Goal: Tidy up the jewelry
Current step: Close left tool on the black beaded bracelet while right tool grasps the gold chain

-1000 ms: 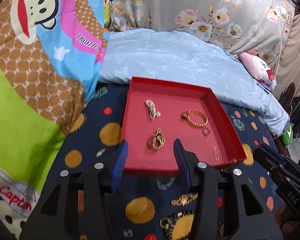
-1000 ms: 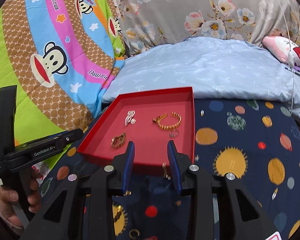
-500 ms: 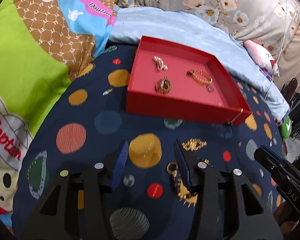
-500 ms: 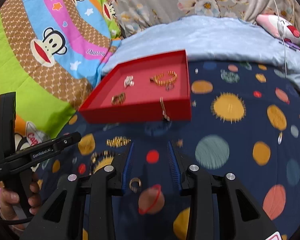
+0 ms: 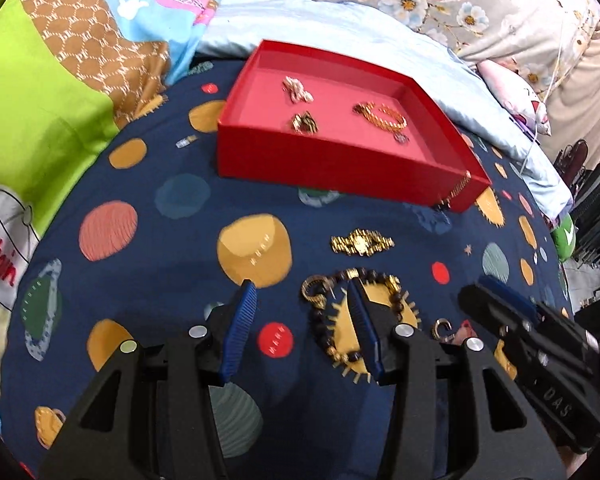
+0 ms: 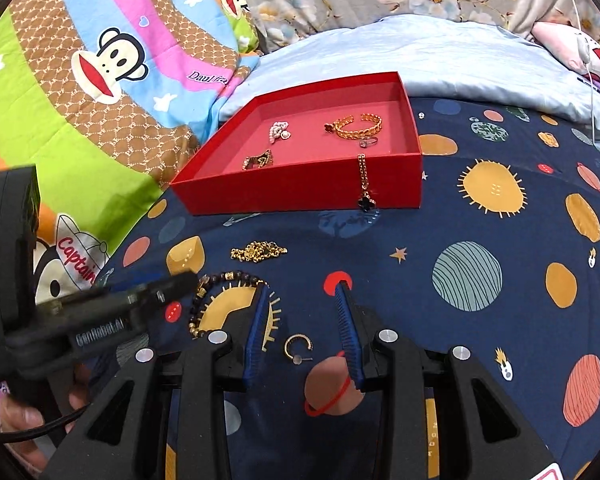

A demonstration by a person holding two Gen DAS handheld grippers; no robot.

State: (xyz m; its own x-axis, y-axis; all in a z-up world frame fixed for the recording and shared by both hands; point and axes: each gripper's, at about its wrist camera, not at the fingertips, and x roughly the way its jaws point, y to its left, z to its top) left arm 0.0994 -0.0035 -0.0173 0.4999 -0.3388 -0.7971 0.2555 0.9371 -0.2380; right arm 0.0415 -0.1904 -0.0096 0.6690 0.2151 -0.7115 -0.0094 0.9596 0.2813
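A red tray (image 5: 324, 160) (image 6: 300, 188) lies on the planet-print blanket and holds a gold bangle (image 6: 354, 126), a pearl piece (image 6: 279, 131), a gold clasp piece (image 6: 258, 159) and a small ring (image 6: 368, 143). A gold chain with a black clover (image 6: 365, 184) hangs over the tray's front wall. In front of the tray lie a gold watch (image 5: 361, 242) (image 6: 258, 251), a dark bead bracelet (image 5: 332, 312) (image 6: 220, 284), a gold hoop earring (image 6: 298, 348) and another hoop (image 5: 315, 289). My left gripper (image 5: 302, 292) is open beside the bracelet. My right gripper (image 6: 302, 294) is open, with the hoop earring between its fingers.
A monkey-print quilt (image 6: 80, 80) lies to the left, a pale blue pillow (image 6: 440, 52) behind the tray, and a pink plush toy (image 6: 572, 46) at the far right. A red elastic band (image 6: 332, 396) lies under my right gripper.
Both grippers have pulled back from the tray and dropped toward the loose jewelry on the blanket. The chain now hangs over the tray's front wall.
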